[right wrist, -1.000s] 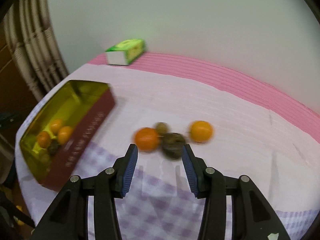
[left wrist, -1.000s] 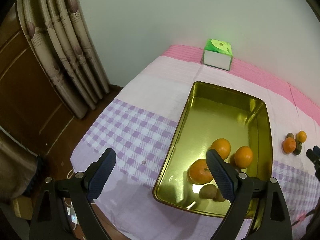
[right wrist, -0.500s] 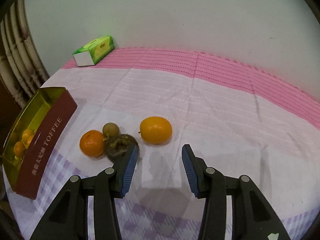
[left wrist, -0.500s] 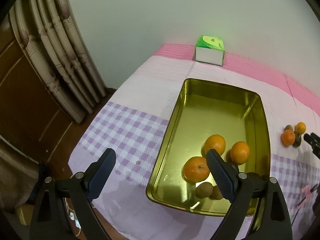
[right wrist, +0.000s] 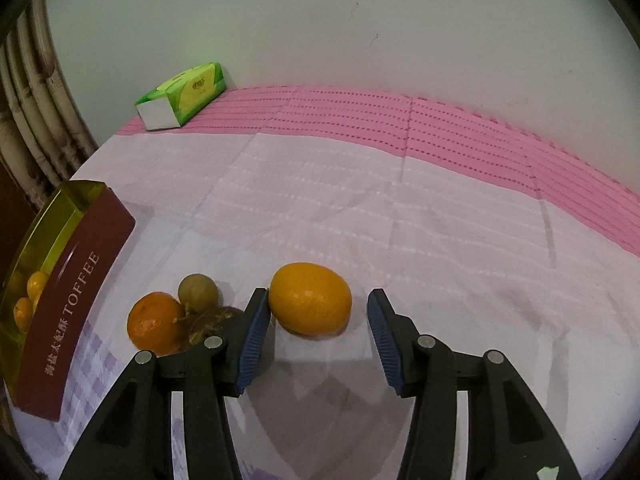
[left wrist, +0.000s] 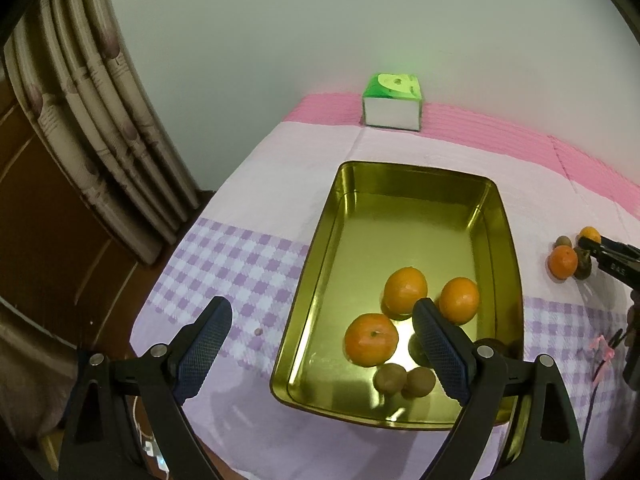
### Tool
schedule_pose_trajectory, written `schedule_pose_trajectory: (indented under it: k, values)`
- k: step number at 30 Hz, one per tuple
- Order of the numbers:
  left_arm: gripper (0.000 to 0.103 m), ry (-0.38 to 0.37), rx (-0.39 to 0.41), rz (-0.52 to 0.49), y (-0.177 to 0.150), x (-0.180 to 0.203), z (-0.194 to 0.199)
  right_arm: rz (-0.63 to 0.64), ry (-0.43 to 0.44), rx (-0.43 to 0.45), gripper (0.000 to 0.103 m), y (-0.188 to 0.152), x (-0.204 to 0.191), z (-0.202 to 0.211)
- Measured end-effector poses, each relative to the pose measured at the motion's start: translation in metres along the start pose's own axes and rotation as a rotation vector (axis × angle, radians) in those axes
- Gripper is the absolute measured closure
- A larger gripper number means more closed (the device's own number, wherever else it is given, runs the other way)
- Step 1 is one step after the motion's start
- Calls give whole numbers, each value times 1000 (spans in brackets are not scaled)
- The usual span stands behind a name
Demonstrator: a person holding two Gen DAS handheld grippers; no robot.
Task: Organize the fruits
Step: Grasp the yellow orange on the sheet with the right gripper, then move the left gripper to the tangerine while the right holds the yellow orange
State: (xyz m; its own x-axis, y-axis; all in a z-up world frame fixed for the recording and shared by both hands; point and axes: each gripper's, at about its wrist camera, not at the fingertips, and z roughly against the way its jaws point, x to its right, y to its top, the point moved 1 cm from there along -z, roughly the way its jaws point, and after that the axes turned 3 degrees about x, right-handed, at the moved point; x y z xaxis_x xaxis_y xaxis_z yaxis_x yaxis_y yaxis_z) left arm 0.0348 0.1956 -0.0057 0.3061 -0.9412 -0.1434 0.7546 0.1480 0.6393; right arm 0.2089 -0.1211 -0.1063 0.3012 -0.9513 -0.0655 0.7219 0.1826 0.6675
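The step in hand is the pickup of the next loose fruit for the tin (right wrist: 68, 280), which already holds three oranges (left wrist: 405, 289) and some small brown fruit (left wrist: 404, 378). Four fruits lie outside it on the bench (right wrist: 360, 184), to the tin's right. The farthest from the tin is a yellow-orange citrus (right wrist: 310, 304), and it sits between the fingers of the right gripper (right wrist: 314, 332). Those fingers stand apart, wider than the fruit. The left pad looks to be at, or just touching, the fruit's side, while a clear gap shows at the right pad, so nothing is gripped yet.

Closer to the tin sit an orange (right wrist: 156, 326), a small green-brown fruit (right wrist: 198, 292) and a dark wrinkled one (right wrist: 208, 320) (the three touch one another, and the dark one lies just beside the left finger).

The left gripper (left wrist: 320, 356) hangs over the tin's near edge, its fingers wide and empty.

The next move probably calls for shifting slightly right to centre the fruit, then closing on its widest part without nudging the dark fruit, then carrying it to the tin.
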Motion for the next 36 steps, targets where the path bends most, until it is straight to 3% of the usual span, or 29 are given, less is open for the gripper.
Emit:
schedule_pose_trajectory:
  k: [4, 15, 28, 36]
  values:
    - [11, -5, -4, 0, -1, 1, 0, -2, 13, 10, 65, 0, -1, -1]
    - [11, -24, 6, -58, -2, 24, 5, -51, -39, 50, 65, -12, 24, 15]
    - [11, -241, 14, -164, 11, 131, 7, -28, -137, 56, 65, -40, 50, 39]
    - [11, -349, -73, -228, 13, 195, -19, -23, -154, 53, 65, -51, 57, 47]
